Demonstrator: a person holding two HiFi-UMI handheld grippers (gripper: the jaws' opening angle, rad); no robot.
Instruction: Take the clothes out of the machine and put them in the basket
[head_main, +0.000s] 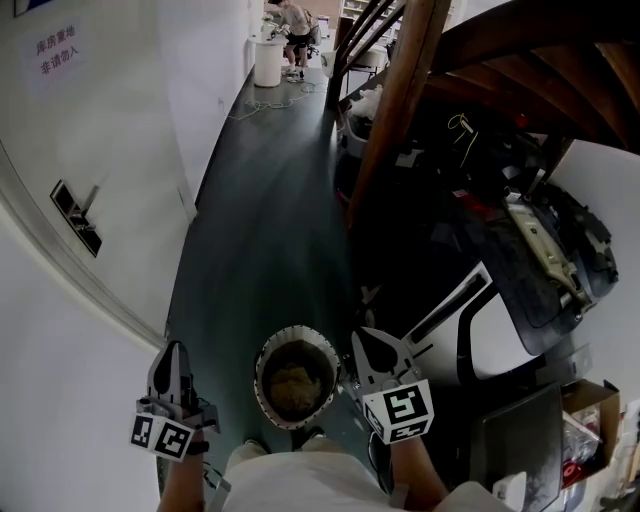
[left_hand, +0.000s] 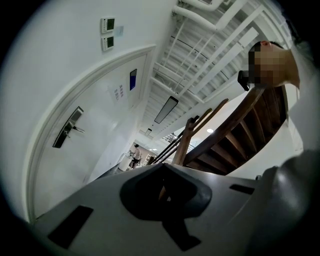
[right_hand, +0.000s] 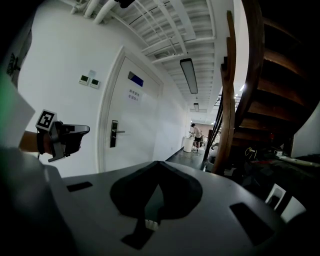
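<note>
Standing upright on the dark floor (head_main: 270, 230), mouth facing up: round pale-rimmed basket (head_main: 262, 372) holding crumpled brownish clothes (head_main: 297, 382). Flanking it, left claw (head_main: 172, 355) and right claw (head_main: 368, 342), both pinched together, empty.

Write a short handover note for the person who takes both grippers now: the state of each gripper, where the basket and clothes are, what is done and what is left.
Left gripper: fingers shut, empty, held to the left of the basket.
Right gripper: fingers shut, empty, to the right of the basket.
Basket: on the floor by the person's feet, between the grippers. A brownish cloth lies in it.
Machine: I cannot pick it out for certain in any view.
Done: at least some clothes seem to be in the basket.
Left: check the machine. Whether any clothes remain there cannot be seen.
</note>
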